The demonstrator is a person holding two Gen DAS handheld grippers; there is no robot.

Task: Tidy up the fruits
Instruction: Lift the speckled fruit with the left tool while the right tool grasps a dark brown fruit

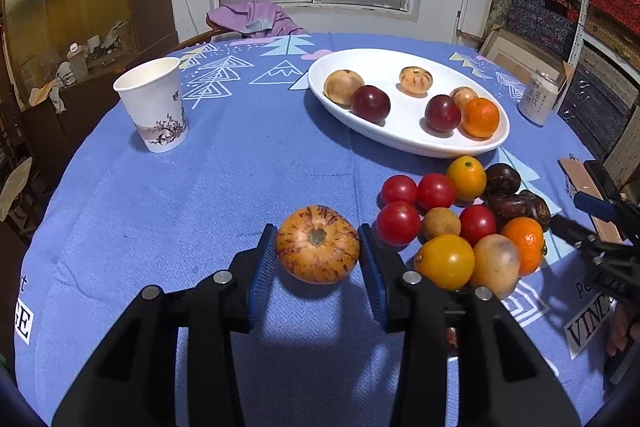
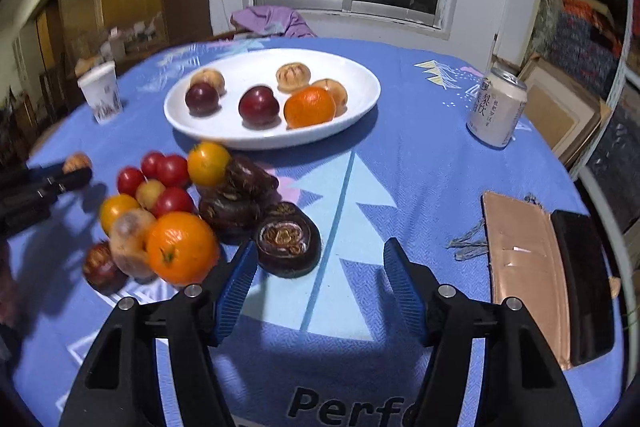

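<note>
One striped fruit (image 1: 318,245) between left tool (image 1: 319,241) pads

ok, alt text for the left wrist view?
The left tool grips a striped orange-yellow fruit just above the blue tablecloth. A fruit pile sits to its right, a white plate with six fruits behind, a paper cup far left.
</note>
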